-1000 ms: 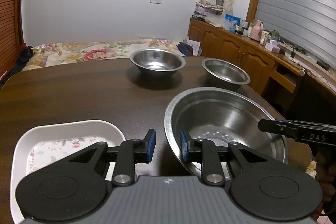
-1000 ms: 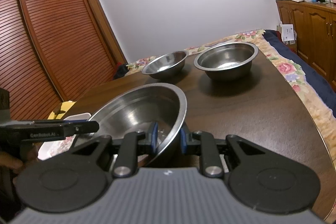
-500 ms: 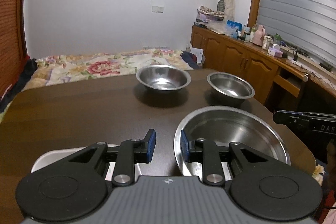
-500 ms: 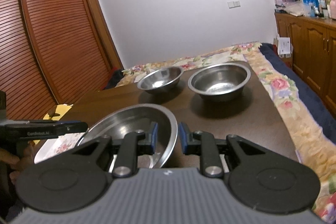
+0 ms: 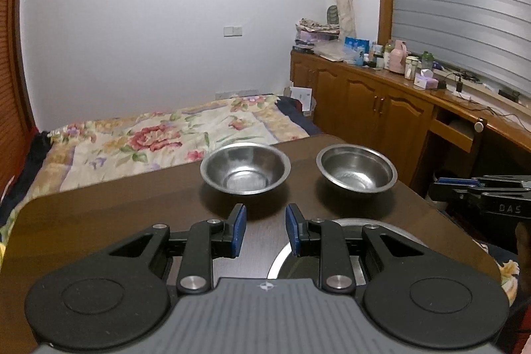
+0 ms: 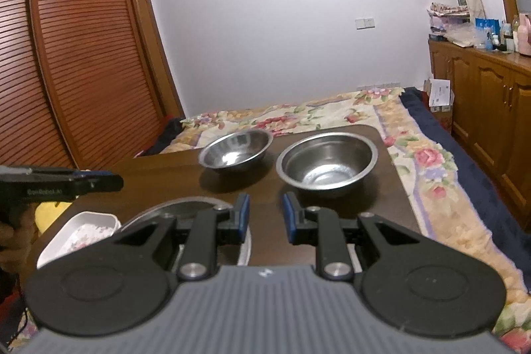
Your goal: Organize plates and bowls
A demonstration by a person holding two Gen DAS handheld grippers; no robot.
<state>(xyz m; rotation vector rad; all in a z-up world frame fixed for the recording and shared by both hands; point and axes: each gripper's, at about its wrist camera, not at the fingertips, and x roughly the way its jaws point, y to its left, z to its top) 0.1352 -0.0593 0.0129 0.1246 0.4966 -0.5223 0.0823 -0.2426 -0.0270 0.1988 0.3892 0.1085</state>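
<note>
Two small steel bowls (image 5: pixel 245 168) (image 5: pixel 356 170) stand side by side at the far end of the dark wooden table (image 5: pixel 116 211); the right wrist view shows them too (image 6: pixel 235 151) (image 6: pixel 327 161). A large steel bowl (image 5: pixel 351 222) (image 6: pixel 189 204) rests on the near part of the table, mostly hidden under both grippers. My left gripper (image 5: pixel 265 231) hovers above its left rim, open by a narrow gap with nothing between the pads. My right gripper (image 6: pixel 265 213) hovers above its right rim, also narrowly open and holding nothing. A white flowered plate (image 6: pixel 89 228) lies left of the large bowl.
A bed with a flowered cover (image 5: pixel 159 135) runs beyond the table's far edge. Wooden cabinets (image 5: pixel 381 108) with bottles on top line the right wall. A slatted wardrobe (image 6: pixel 66 72) stands on the left. A hand (image 6: pixel 13 231) holds the left gripper.
Both grippers rose and drew back. The large bowl's rim sat between each pair of jaws a second ago and now lies below them. The white plate left the left wrist view.
</note>
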